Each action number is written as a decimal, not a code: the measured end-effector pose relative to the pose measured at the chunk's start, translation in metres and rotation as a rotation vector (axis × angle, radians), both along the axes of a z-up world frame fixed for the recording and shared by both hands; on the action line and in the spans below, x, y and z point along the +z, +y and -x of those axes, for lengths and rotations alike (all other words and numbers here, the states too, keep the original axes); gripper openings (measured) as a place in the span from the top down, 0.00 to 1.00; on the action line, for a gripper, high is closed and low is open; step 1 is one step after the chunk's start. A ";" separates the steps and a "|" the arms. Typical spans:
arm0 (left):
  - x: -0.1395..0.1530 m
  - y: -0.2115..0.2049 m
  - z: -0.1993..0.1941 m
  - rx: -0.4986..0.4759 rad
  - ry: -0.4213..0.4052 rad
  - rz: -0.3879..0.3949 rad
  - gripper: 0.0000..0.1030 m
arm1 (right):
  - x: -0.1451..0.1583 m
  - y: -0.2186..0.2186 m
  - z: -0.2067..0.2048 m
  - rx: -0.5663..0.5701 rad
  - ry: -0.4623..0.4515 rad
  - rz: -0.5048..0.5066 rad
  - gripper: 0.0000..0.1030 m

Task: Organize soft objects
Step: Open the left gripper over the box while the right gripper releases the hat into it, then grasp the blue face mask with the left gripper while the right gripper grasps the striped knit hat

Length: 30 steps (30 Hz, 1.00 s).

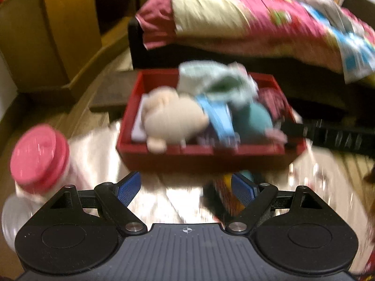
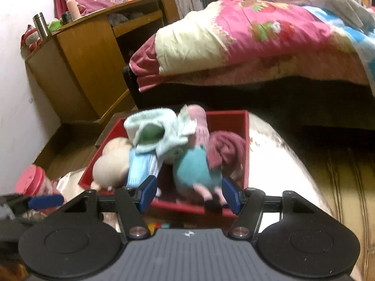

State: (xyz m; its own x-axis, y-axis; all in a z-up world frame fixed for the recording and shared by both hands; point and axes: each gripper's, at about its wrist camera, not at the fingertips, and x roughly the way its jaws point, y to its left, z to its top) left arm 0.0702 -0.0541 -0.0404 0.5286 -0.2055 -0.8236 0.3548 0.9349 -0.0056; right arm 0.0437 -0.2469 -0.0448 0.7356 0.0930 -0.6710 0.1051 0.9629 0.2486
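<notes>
A red box (image 1: 164, 151) (image 2: 243, 126) stands on a shiny white sheet on the floor. It holds a beige plush (image 1: 171, 119) (image 2: 110, 166), a mint cloth (image 1: 211, 79) (image 2: 154, 131), a blue-and-white item (image 1: 220, 117) (image 2: 140, 168), a teal-and-pink plush (image 1: 253, 119) (image 2: 199, 168) and a maroon cloth (image 1: 271, 100) (image 2: 225, 149). My left gripper (image 1: 186, 187) is open and empty, just short of the box's near wall. My right gripper (image 2: 188, 193) is open and empty at the box's near rim, the plush's legs between its fingers. The left gripper's blue finger (image 2: 44, 201) shows at the left.
A jar with a pink lid (image 1: 39, 157) (image 2: 32, 180) lies left of the box. A small colourful object (image 1: 228, 194) lies by my left gripper's right finger. A bed with a pink quilt (image 2: 269, 35) is behind, a wooden desk (image 2: 79, 53) at the left.
</notes>
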 end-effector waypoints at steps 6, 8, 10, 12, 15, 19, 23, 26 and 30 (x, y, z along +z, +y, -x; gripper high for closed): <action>-0.036 -0.004 0.032 -0.094 0.112 -0.068 0.18 | -0.004 -0.001 0.028 0.014 0.044 -0.080 0.67; -0.048 -0.006 0.039 -0.122 0.128 -0.105 0.18 | -0.007 0.002 0.030 0.031 0.060 -0.094 0.67; -0.060 -0.009 0.041 -0.142 0.138 -0.145 0.18 | -0.012 0.007 0.029 0.052 0.081 -0.092 0.67; -0.070 -0.010 0.039 -0.145 0.136 -0.184 0.18 | -0.016 0.012 0.026 0.066 0.096 -0.090 0.67; -0.083 -0.013 0.035 -0.154 0.136 -0.224 0.19 | -0.020 0.016 0.022 0.083 0.111 -0.103 0.67; -0.085 -0.012 0.036 -0.156 0.151 -0.196 0.40 | -0.024 0.020 0.020 0.105 0.120 -0.101 0.67; -0.079 -0.004 0.032 -0.123 0.173 -0.162 0.75 | -0.030 0.023 0.016 0.120 0.145 -0.105 0.67; -0.070 0.006 0.030 -0.100 0.208 -0.083 0.79 | -0.037 0.022 0.010 0.119 0.177 -0.151 0.67; -0.055 0.017 0.031 -0.092 0.202 -0.015 0.83 | -0.048 0.022 0.000 0.100 0.210 -0.168 0.67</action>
State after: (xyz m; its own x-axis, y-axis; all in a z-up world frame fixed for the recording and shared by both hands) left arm 0.0391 -0.0373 -0.0955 0.3319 -0.2323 -0.9142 0.4320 0.8990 -0.0716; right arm 0.0437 -0.2249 -0.0927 0.5640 0.2810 -0.7765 0.0780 0.9180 0.3888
